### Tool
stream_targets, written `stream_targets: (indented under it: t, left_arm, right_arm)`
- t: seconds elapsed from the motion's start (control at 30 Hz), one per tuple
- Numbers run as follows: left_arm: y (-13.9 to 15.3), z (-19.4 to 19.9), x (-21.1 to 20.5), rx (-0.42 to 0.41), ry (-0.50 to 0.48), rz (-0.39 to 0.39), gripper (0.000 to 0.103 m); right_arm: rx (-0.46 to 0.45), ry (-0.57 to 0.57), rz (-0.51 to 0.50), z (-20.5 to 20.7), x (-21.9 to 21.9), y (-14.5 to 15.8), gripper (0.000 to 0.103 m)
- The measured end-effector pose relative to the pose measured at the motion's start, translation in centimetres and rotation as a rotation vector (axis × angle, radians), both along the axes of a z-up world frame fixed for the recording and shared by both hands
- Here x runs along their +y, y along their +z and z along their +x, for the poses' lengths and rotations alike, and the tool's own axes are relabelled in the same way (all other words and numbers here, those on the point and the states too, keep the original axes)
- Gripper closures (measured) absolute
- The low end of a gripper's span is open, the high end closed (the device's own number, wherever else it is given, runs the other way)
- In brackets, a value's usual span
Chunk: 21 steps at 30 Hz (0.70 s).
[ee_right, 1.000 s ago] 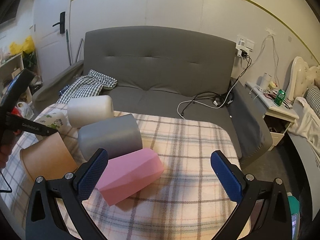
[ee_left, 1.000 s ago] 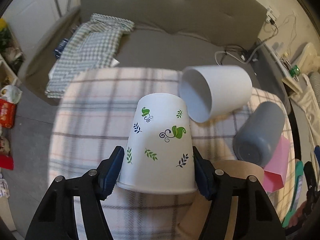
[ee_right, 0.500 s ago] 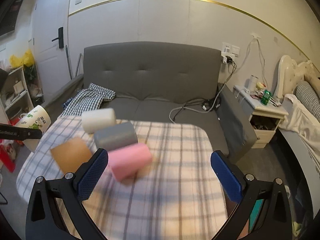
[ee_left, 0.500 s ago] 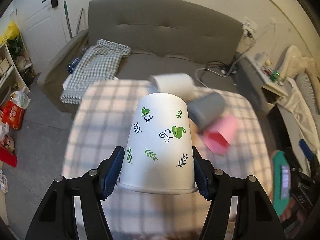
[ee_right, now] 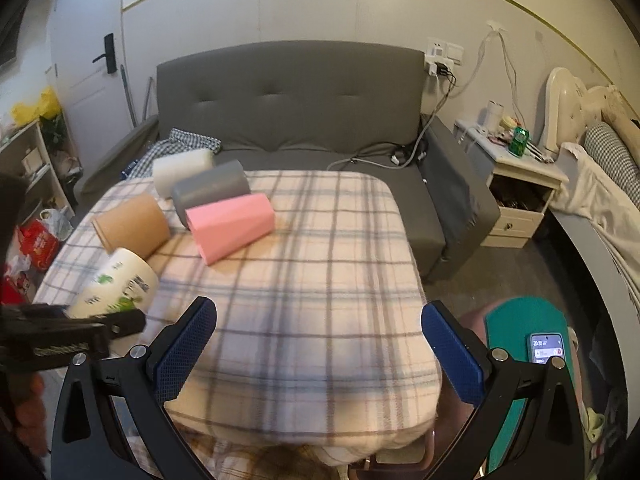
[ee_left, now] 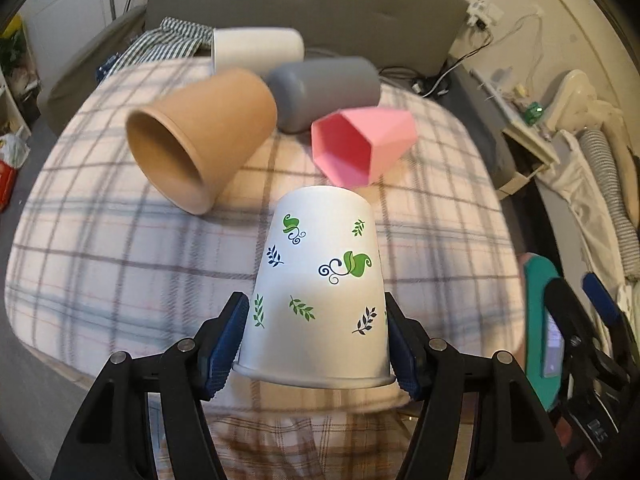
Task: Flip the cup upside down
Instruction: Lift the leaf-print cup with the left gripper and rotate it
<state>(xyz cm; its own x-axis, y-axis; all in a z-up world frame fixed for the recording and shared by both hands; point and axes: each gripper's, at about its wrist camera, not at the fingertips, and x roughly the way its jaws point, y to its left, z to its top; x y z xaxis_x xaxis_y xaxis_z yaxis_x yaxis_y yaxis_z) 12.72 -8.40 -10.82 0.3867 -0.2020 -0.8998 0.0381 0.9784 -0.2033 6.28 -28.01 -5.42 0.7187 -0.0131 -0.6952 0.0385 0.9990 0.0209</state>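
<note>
A plaid-covered table stands before a grey sofa. The left gripper squeezes the leafy paper cup above the near edge, bottom pointing forward. The right gripper hangs wide apart, holding nothing. The flip looks mid-way; next the cup must go rim-down onto the cloth.

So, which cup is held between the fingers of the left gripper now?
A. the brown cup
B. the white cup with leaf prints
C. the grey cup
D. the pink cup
B: in the left wrist view the left gripper has its fingers pressed on both sides of the white cup with leaf prints, while the other cups lie on the plaid cloth.
</note>
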Motion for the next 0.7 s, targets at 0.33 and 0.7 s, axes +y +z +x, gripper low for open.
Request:
stream_targets:
  t: [0.33, 0.7]
  left_arm:
    - [-2.4, 1.0, -1.1, -0.027, 0.004, 0.035, 0.030]
    - [0.5, -2.4, -0.8, -0.072, -0.057, 0.069, 0.023]
  right_arm:
    - [0.067, -0.027, 0.001, 2.4, -1.5, -2.9, 0.000]
    - [0.050, -0.007, 0.030, 1.6, -0.7, -0.8, 0.000]
